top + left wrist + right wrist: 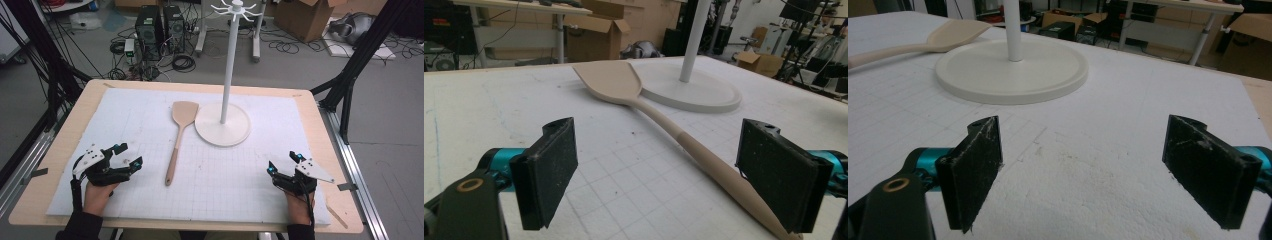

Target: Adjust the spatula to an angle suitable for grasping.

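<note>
White gridded mat covers desk (60, 150). Spatula (178, 140) lies mid-mat, long axis near-far, blade touching stand base (222, 131), handle end toward person. Left gripper (127, 155) nearer, jaws wide, empty; right gripper (282, 162) well apart, jaws wide, empty.

Black jaws — teal mounts, dark sleeves

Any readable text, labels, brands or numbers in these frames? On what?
None readable.
Spatula, stand, mat: no print, the mat has grid lines only.
Cardboard boxes and PC towers on the floor: any marks too small and blurred to read.
</note>
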`<action>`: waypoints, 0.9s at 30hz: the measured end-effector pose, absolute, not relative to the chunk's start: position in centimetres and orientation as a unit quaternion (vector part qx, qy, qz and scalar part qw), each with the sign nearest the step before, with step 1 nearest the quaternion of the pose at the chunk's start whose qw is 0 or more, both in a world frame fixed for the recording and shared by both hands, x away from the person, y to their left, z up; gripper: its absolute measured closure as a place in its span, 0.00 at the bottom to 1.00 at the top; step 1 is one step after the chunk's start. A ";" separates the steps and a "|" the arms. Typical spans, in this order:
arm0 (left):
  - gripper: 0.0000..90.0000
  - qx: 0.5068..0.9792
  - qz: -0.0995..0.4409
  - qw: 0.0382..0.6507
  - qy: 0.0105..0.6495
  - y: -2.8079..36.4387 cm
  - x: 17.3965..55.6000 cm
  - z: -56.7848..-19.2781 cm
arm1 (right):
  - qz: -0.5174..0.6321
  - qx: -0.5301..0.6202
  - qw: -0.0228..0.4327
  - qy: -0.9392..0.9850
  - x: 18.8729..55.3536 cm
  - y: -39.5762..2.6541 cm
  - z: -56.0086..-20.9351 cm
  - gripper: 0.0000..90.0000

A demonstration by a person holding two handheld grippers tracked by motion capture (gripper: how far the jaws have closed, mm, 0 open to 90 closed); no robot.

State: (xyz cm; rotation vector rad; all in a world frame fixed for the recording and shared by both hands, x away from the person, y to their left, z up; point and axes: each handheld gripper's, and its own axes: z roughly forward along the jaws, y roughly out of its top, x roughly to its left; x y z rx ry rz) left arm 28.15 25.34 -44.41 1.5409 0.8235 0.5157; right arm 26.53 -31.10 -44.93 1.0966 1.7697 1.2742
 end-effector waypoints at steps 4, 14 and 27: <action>0.20 0.678 0.211 0.604 0.361 24.6 28.3 -43.9 | 0.489 0.420 0.344 0.683 26.5 -31.0 -44.9 0.17; 0.24 0.699 0.174 0.589 0.367 22.7 29.4 -42.1 | 0.474 0.413 0.332 0.703 26.4 -30.2 -43.6 0.17; 0.37 0.735 0.153 0.544 0.376 18.5 31.5 -41.5 | 0.487 0.400 0.327 0.704 25.9 -29.9 -42.4 0.17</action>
